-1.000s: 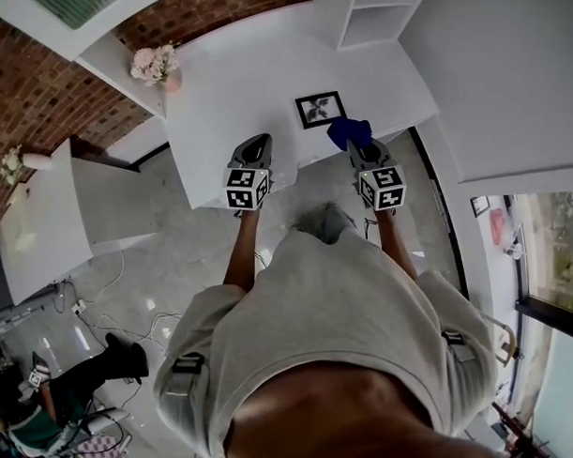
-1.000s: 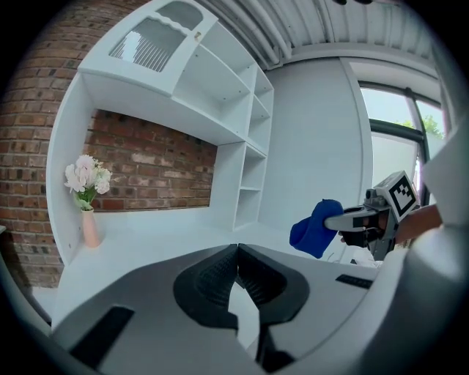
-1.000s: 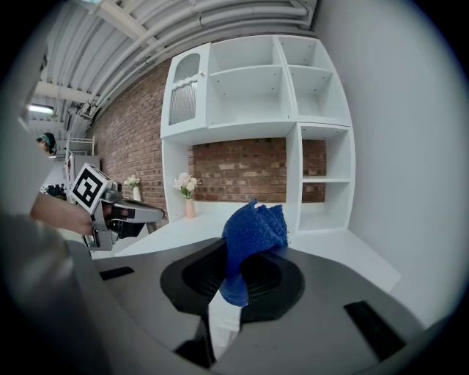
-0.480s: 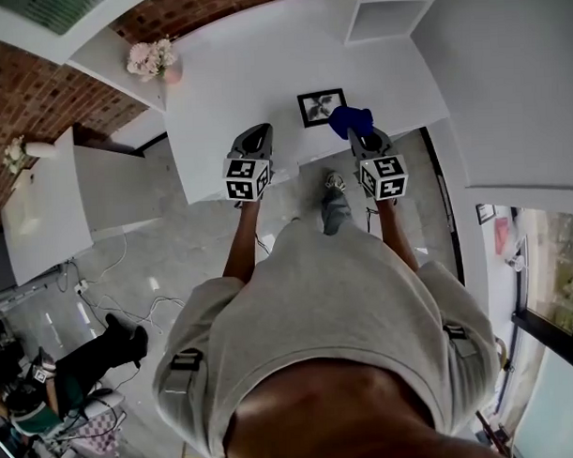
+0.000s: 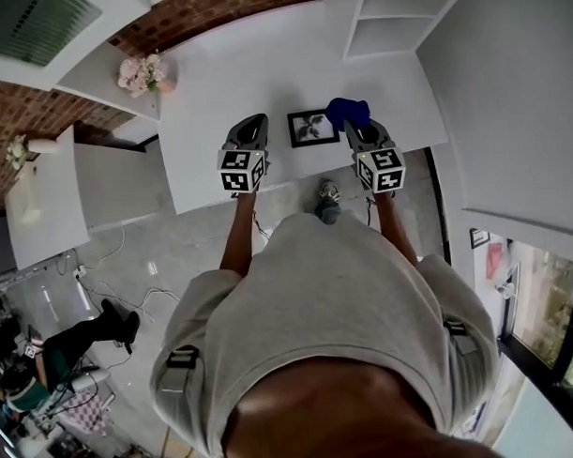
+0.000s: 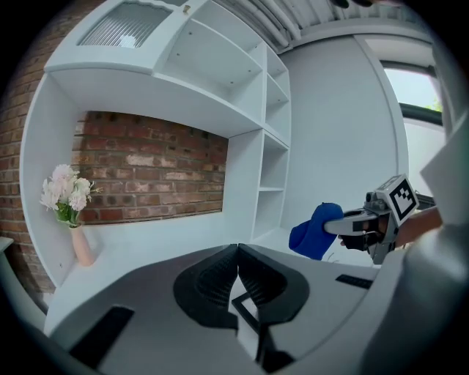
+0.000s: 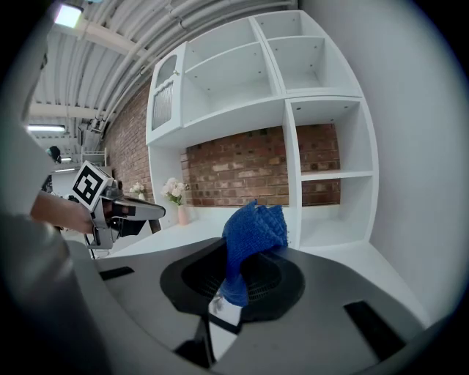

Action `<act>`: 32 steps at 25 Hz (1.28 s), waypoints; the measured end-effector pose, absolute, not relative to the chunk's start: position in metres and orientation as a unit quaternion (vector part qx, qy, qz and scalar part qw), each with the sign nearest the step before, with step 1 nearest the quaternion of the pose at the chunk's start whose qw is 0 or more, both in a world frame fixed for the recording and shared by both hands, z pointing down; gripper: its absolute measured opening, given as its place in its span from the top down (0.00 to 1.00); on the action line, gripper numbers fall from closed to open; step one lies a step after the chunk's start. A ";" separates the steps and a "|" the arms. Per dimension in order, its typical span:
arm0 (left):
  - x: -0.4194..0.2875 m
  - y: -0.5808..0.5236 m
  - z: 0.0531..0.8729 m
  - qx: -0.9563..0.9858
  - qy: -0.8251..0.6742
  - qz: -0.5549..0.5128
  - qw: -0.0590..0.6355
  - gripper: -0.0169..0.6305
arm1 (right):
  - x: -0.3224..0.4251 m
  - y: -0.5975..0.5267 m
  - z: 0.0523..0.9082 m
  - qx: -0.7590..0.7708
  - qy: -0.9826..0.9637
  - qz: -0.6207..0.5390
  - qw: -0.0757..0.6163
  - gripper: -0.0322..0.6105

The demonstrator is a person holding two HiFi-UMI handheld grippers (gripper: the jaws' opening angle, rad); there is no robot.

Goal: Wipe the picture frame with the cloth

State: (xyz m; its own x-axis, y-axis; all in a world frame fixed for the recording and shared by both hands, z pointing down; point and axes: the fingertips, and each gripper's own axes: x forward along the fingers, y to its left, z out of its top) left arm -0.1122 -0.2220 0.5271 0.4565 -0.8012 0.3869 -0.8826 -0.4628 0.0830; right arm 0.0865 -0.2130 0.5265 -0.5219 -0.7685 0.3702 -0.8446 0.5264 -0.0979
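Observation:
A small black picture frame (image 5: 312,128) lies flat near the front edge of the white table (image 5: 225,75). My left gripper (image 5: 253,126) hovers just left of it, jaws shut with nothing between them (image 6: 238,253). A dark corner of the frame (image 6: 244,306) shows under those jaws. My right gripper (image 5: 357,129) is just right of the frame, shut on a bunched blue cloth (image 5: 346,110) that sticks up from its jaws (image 7: 238,272). The cloth (image 7: 254,231) fills the middle of the right gripper view, and the cloth (image 6: 313,231) shows at the right of the left gripper view.
A pink vase of flowers (image 5: 148,73) stands at the table's back left against the brick wall. White open shelves (image 5: 382,18) rise at the back right. A lower white counter (image 5: 42,204) stands left of the table. Another person (image 5: 47,363) sits on the floor at lower left.
The person has stepped up to the table. Both grippers moved forward over its front edge and now flank the frame, the cloth still in the right one.

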 end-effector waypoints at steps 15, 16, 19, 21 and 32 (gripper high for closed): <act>-0.075 -0.259 0.538 0.805 -0.548 0.161 0.159 0.95 | 0.112 -0.270 0.549 0.396 -0.893 0.155 0.150 0.86; -0.075 -0.257 0.541 0.803 -0.551 0.162 0.162 0.95 | 0.112 -0.270 0.551 0.393 -0.893 0.157 0.151 0.86; -0.075 -0.252 0.547 0.798 -0.554 0.166 0.170 0.95 | 0.112 -0.268 0.558 0.386 -0.894 0.165 0.155 0.86; -0.076 -0.250 0.551 0.797 -0.554 0.167 0.172 0.95 | 0.111 -0.268 0.563 0.385 -0.894 0.167 0.157 0.86; -0.086 -0.255 0.570 0.817 -0.518 0.173 0.186 0.95 | 0.098 -0.259 0.584 0.408 -0.876 0.184 0.182 0.86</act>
State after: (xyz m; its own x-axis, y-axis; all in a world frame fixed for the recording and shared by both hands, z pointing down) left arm -0.0862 -0.2545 0.5697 0.4039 -0.7812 0.4761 -0.9103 -0.3946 0.1248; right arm 0.0978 -0.2588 0.5836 -0.6017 -0.6472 0.4681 -0.7809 0.5998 -0.1746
